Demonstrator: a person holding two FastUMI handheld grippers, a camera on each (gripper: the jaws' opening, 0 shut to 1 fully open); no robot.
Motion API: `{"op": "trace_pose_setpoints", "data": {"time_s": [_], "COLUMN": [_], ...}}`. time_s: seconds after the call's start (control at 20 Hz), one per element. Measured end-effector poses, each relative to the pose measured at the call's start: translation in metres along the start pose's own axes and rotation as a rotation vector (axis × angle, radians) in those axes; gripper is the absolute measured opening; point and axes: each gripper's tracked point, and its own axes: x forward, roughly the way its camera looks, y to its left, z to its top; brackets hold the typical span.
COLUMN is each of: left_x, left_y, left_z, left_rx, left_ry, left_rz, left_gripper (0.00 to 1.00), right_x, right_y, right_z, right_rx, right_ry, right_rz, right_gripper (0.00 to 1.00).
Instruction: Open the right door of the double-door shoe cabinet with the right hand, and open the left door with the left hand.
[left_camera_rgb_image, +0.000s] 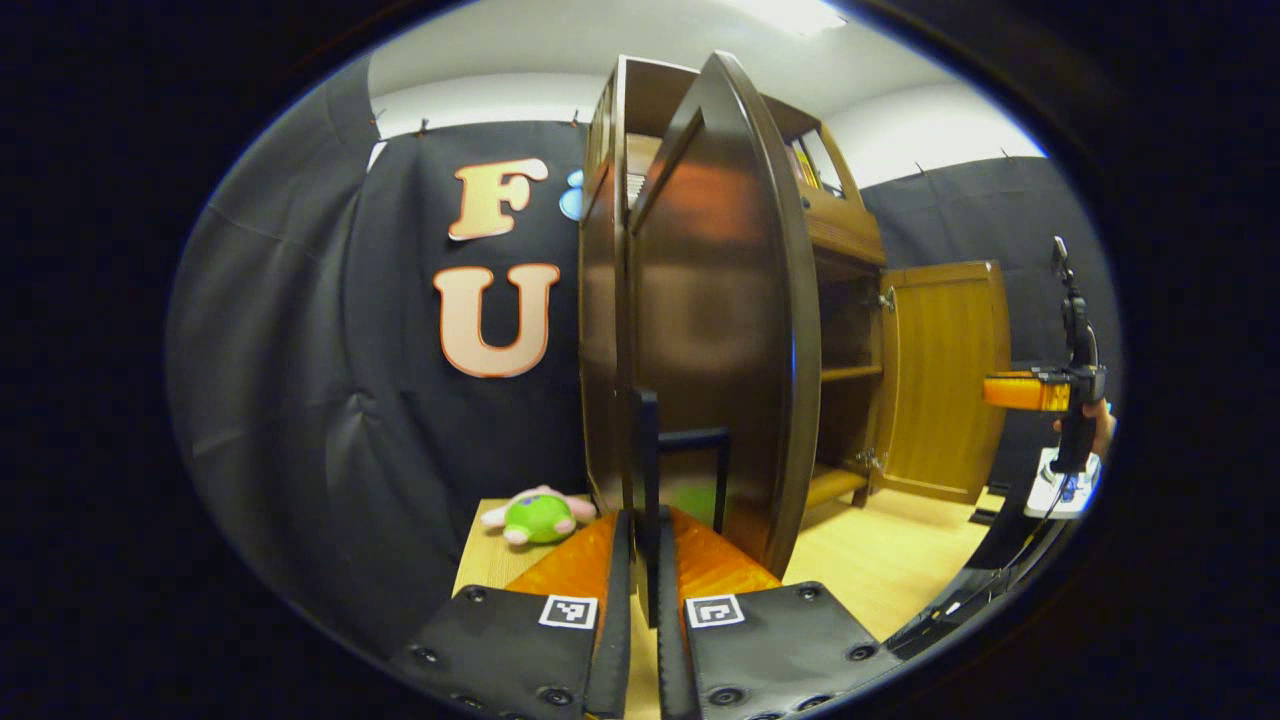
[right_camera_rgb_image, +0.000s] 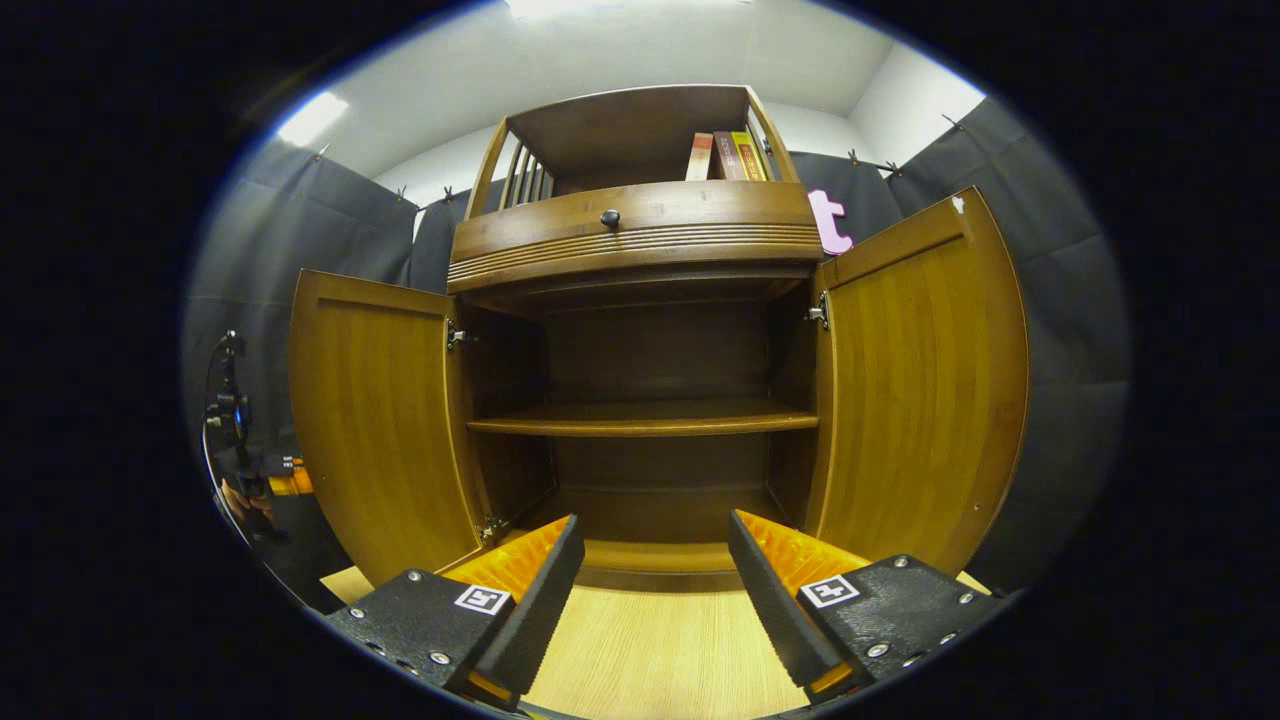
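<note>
In the right gripper view the brown wooden shoe cabinet stands with both doors swung out: the left door and the right door. My right gripper is open in front of the bare inner shelf, holding nothing. In the left gripper view the left door is seen from its dark outer side, nearly edge-on. My left gripper is shut on that door's dark bar handle. Farther right, beyond the right door, a hand holds the right gripper.
A green and pink plush toy lies on the light wooden surface left of the cabinet. Books stand on the cabinet's top shelf. A drawer knob sits above the doors. Black cloth walls surround the booth.
</note>
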Motion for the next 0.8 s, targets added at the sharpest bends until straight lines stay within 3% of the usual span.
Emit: {"op": "trace_pose_setpoints", "data": {"time_s": [0.05,0.1,0.25,0.35,0.4,0.5,0.55,0.6,0.75,0.8], "left_x": [-0.005,-0.016,-0.056,-0.071,-0.071,-0.065,-0.057,-0.046,-0.016,-0.008], "left_y": [-0.001,-0.002,-0.004,-0.028,-0.043,-0.074,-0.093,-0.113,-0.184,-0.199], "left_z": [-0.001,0.000,0.011,0.039,0.052,0.081,0.089,0.090,0.097,0.099], "left_rx": [-0.007,-0.019,-0.017,-0.042,-0.056,-0.057,-0.049,-0.031,-0.013,-0.022], "left_ry": [-0.004,-0.006,-0.029,-0.083,-0.116,-0.181,-0.192,-0.186,-0.193,-0.200], "left_rz": [0.007,0.030,0.157,0.195,0.211,0.234,0.258,0.255,0.187,0.179], "left_gripper": [0.18,0.19,0.19,0.18,0.15,0.12,0.12,0.20,0.05,0.06], "right_x": [-0.001,-0.002,-0.004,-0.005,-0.006,-0.008,-0.009,-0.012,-0.022,-0.026], "right_y": [0.001,0.000,-0.001,-0.007,-0.011,-0.018,-0.021,-0.024,-0.034,-0.039], "right_z": [0.001,0.002,-0.005,-0.013,-0.015,-0.016,-0.015,-0.014,-0.009,-0.009], "right_rx": [-0.010,-0.022,-0.044,-0.053,-0.055,-0.057,-0.058,-0.057,-0.054,-0.054], "right_ry": [-0.004,-0.009,0.005,0.020,0.022,0.016,0.013,0.008,-0.003,-0.001], "right_rz": [-0.004,-0.011,-0.023,-0.038,-0.043,-0.049,-0.047,-0.042,-0.023,-0.021], "right_gripper": [0.79,1.00,1.00,1.00,0.79,0.79,0.90,1.00,1.00,0.90]}}
